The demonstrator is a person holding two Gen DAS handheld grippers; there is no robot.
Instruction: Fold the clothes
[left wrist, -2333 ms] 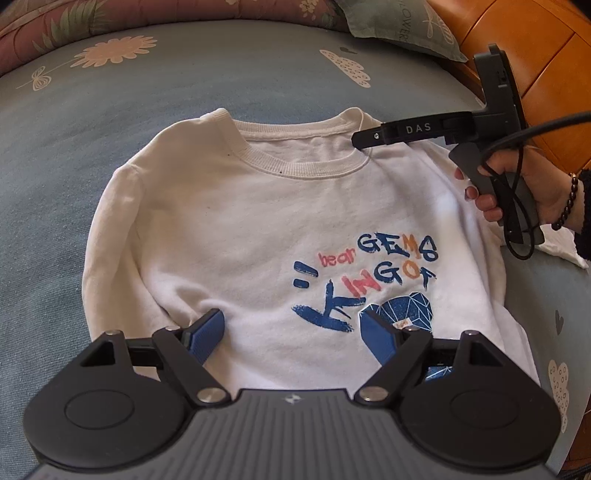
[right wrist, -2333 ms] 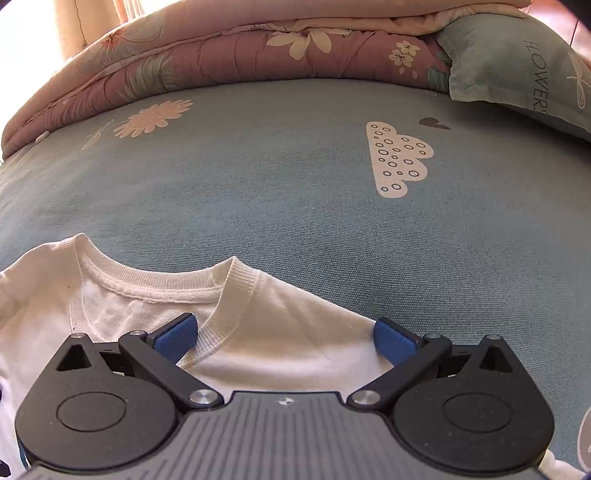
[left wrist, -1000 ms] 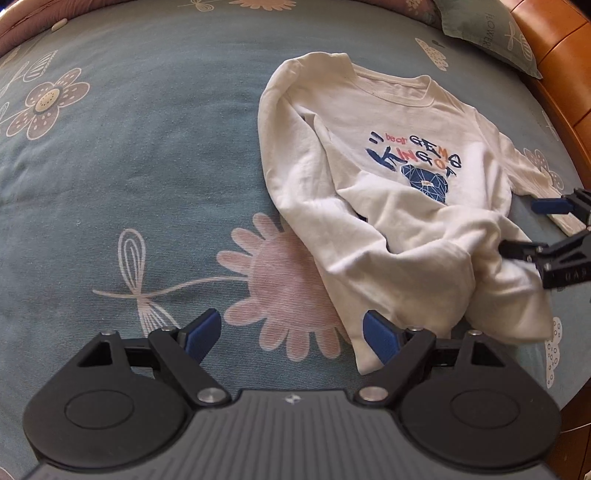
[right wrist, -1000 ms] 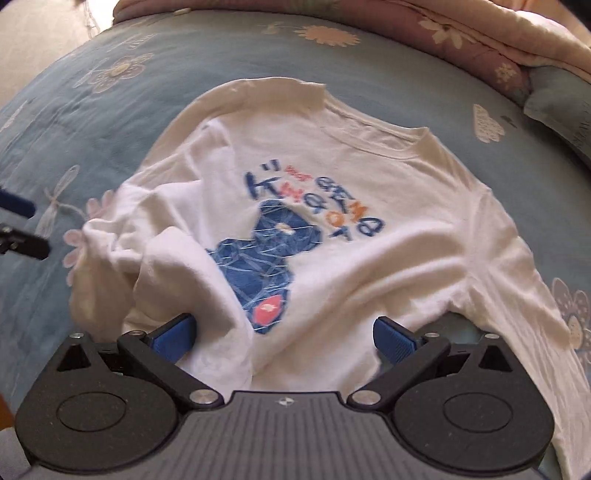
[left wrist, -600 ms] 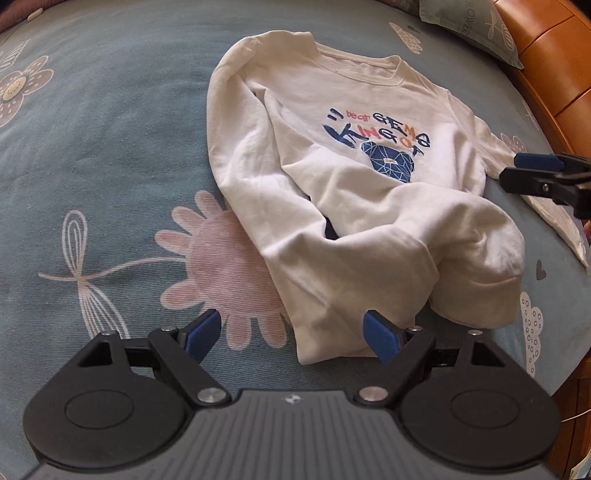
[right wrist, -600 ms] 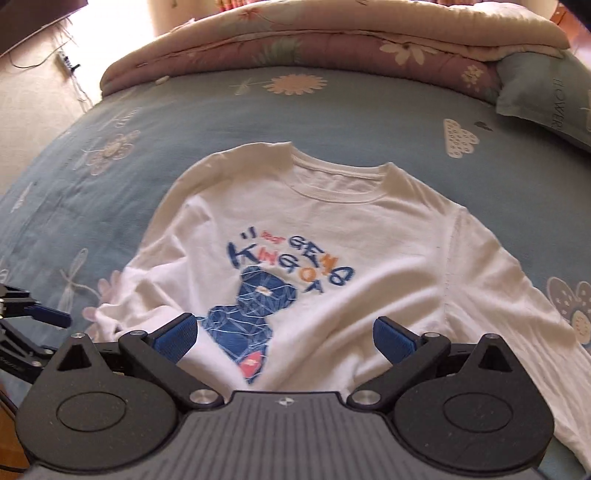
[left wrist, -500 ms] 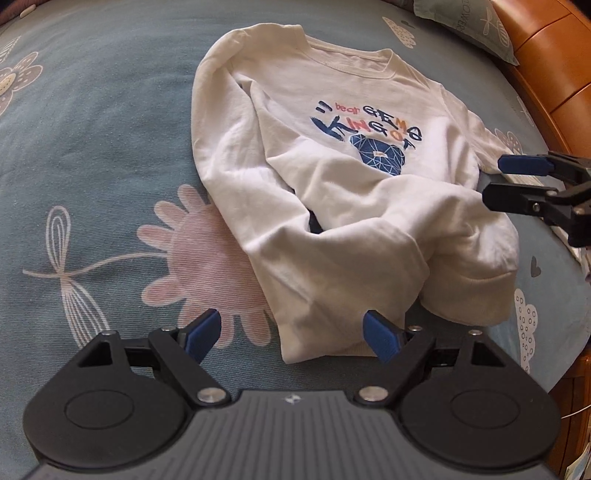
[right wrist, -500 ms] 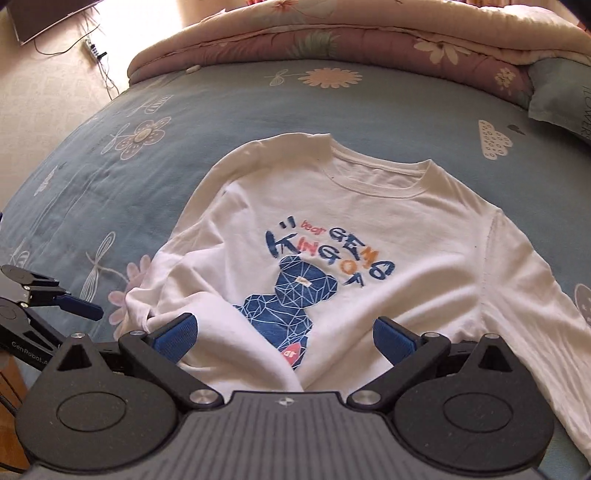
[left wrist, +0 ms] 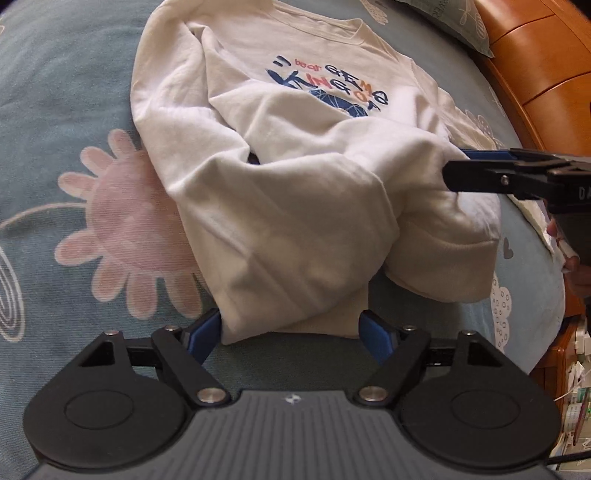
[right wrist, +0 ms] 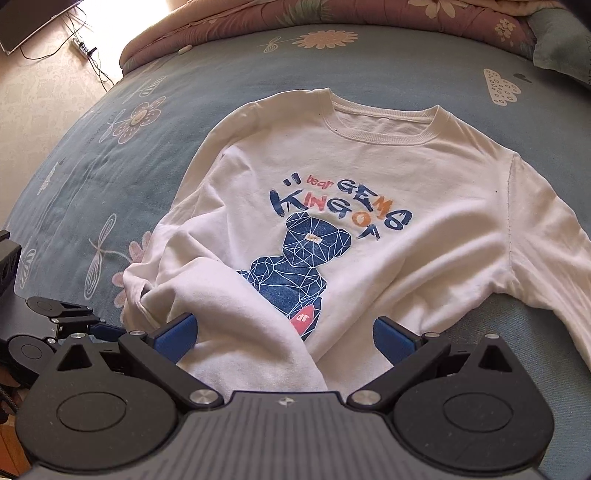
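Note:
A white sweatshirt (left wrist: 295, 206) with a blue bear print (right wrist: 295, 262) lies chest up on the blue bedsheet (left wrist: 66, 92). Its lower part is bunched and turned up over the print. My left gripper (left wrist: 290, 332) hangs low over the near hem corner. Its jaws are closing, with the hem edge between the blue pads (left wrist: 201, 334), which are not pressing on it. My right gripper (right wrist: 284, 336) stands open over the bunched fabric, with a fold lying between its fingers. It also shows as the right gripper (left wrist: 458, 164) at the shirt's right side. The left gripper (right wrist: 74, 321) sits at the lower left.
A rolled quilt (right wrist: 332, 14) and a pillow (right wrist: 561, 44) lie at the head of the bed. Orange wooden furniture (left wrist: 535, 66) runs along one side. The floor with a power strip and cables (right wrist: 81, 48) lies beyond the other edge. A hand (left wrist: 576, 266) holds the right gripper.
My left gripper has come down and closer, so the hem corner now lies between its pads. The right gripper has moved in over the bunched fabric, and its view shows more of the shirt.

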